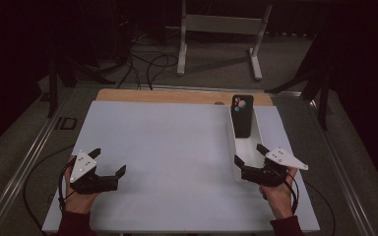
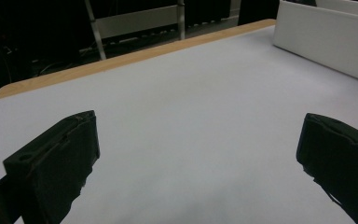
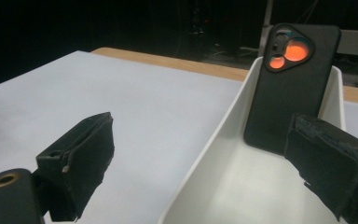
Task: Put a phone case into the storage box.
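A black phone case [image 1: 242,116] with a three-hole camera cutout stands upright, leaning on the far end wall of a long white tray [image 1: 233,147] at the right of the white mat. My right gripper [image 1: 249,153] is open at the tray's near end. In the right gripper view its jaws straddle the tray's left wall [image 3: 233,107], with the phone case [image 3: 289,84] ahead and nothing between the jaws of the right gripper [image 3: 201,126]. My left gripper [image 1: 110,161] is open over bare mat at the near left. In the left gripper view, only mat lies between the jaws of the left gripper [image 2: 199,123].
The white mat [image 1: 167,142] covers most of the table, and a wooden strip [image 1: 167,96] shows along the far edge. The tray's side [image 2: 326,42] shows at the upper right of the left gripper view. A metal stand [image 1: 216,29] and cables [image 1: 147,64] lie on the floor beyond.
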{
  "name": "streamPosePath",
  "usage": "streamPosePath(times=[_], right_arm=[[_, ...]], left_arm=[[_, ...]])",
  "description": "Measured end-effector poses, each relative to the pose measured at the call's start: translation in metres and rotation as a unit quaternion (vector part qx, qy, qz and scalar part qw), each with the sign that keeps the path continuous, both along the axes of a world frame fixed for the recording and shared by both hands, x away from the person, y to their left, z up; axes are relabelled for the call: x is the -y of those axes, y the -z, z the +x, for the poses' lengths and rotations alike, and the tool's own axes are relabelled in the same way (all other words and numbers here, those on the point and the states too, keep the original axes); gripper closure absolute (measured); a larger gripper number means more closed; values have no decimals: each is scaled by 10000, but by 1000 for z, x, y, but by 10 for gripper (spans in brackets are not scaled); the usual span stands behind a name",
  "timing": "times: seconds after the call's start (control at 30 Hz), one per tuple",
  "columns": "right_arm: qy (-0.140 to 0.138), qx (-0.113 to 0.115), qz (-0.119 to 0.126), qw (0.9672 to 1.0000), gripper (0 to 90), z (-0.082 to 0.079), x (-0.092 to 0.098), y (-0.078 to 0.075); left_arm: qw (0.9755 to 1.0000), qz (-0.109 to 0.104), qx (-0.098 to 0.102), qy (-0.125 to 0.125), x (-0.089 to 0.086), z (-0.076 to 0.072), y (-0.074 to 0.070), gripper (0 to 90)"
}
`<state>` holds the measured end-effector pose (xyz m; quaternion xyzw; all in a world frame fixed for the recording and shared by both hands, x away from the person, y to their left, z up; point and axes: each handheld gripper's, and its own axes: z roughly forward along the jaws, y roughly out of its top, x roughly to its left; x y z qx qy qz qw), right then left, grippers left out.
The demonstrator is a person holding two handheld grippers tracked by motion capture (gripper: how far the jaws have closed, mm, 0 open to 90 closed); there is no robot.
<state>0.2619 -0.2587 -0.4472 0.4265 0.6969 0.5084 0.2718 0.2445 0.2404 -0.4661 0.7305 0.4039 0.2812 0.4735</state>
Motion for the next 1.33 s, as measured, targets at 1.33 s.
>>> streamPosePath(times=[1.33], right_arm=[[-339, 504, 212, 9979, 93, -25, 8, 22]], left_arm=[[9999, 29, 131, 40, 1, -4, 7, 0]])
